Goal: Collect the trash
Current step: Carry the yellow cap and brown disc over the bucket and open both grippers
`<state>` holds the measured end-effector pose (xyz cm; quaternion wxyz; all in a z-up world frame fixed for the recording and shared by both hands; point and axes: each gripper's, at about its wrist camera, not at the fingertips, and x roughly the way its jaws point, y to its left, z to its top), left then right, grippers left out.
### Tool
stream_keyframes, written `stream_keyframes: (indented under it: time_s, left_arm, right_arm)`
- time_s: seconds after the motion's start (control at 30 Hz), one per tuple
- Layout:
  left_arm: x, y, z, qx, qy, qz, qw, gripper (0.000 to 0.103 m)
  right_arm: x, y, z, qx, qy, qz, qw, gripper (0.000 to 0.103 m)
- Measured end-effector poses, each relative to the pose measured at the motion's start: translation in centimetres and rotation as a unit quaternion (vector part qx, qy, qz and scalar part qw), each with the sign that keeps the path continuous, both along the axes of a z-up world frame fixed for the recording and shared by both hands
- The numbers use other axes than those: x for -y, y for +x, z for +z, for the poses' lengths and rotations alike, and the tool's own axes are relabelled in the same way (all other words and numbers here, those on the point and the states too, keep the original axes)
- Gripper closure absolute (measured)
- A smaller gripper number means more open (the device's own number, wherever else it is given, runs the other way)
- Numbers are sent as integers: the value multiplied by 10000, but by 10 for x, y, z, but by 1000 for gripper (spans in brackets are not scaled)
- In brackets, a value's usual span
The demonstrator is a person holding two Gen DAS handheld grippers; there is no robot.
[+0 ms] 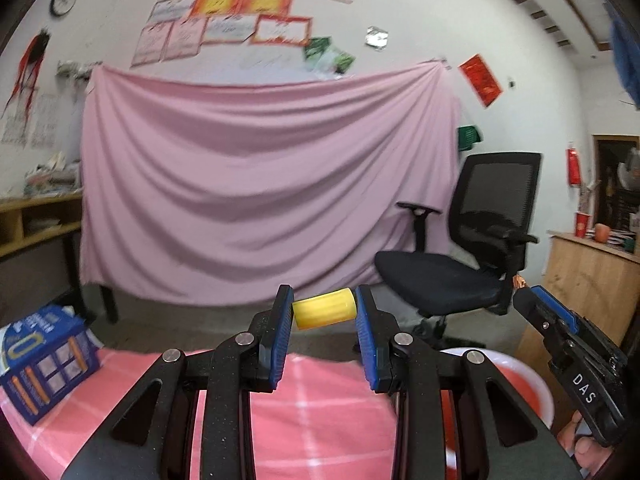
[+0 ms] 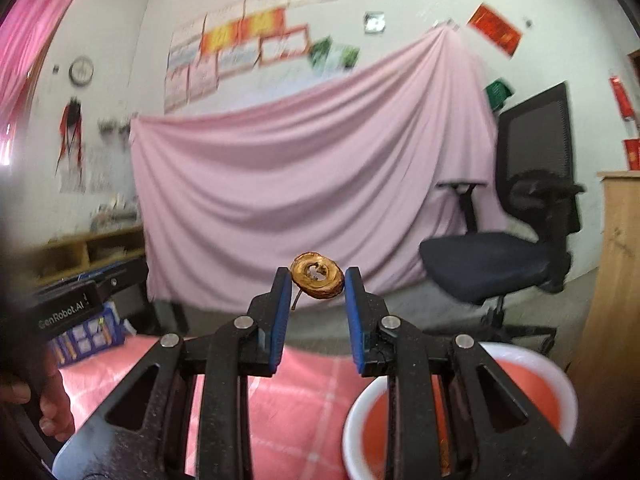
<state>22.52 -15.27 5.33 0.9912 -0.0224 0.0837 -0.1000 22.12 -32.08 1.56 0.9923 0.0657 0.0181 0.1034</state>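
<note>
The left gripper (image 1: 324,312) is narrowed to a small gap and pinches a short yellow cylinder (image 1: 325,313) crosswise between its blue pads, clear of the table; the right gripper (image 2: 318,282) stands a little wider and clamps a brown, dried ring-shaped scrap (image 2: 318,276) with a thin stem hanging at its left pad. Both pieces ride above the pink checked tablecloth (image 2: 304,392), whose far edge runs just under the fingertips. At the table's right sits a white basin with a red inside (image 2: 560,384), its rim close under the right gripper's arms. On the left corner lies a blue carton (image 1: 48,356), near the cloth's edge. Beyond the table is open grey floor, bounded by a black office chair (image 1: 472,256) to the right, a wooden cabinet (image 1: 592,276) at far right, and a pink sheet (image 1: 260,184) hung across the back wall
</note>
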Motion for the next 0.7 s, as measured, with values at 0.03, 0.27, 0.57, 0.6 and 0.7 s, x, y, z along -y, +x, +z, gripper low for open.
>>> stream_keyframes:
  time_s: [0.03, 0.27, 0.57, 0.6, 0.7]
  left_arm:
    - [8, -1, 2, 36, 34, -71, 10000, 76]
    - [67, 2, 12, 8, 157, -716, 9973, 76]
    - [127, 17, 0, -326, 440, -1198, 9913, 76]
    - [129, 18, -3, -367, 459, -1225, 9907, 76]
    - [135, 27, -11, -594, 454, -1291, 9888, 76]
  right_arm:
    - [5, -4, 2, 73, -31, -113, 9999, 58]
    - [43, -9, 0, 10, -80, -708, 9975, 58]
    - [90, -15, -11, -288, 210, -1101, 9933, 58]
    - [94, -14, -12, -342, 252, -1111, 9929, 58]
    - [101, -11, -16, -512, 352, -1162, 9913, 58]
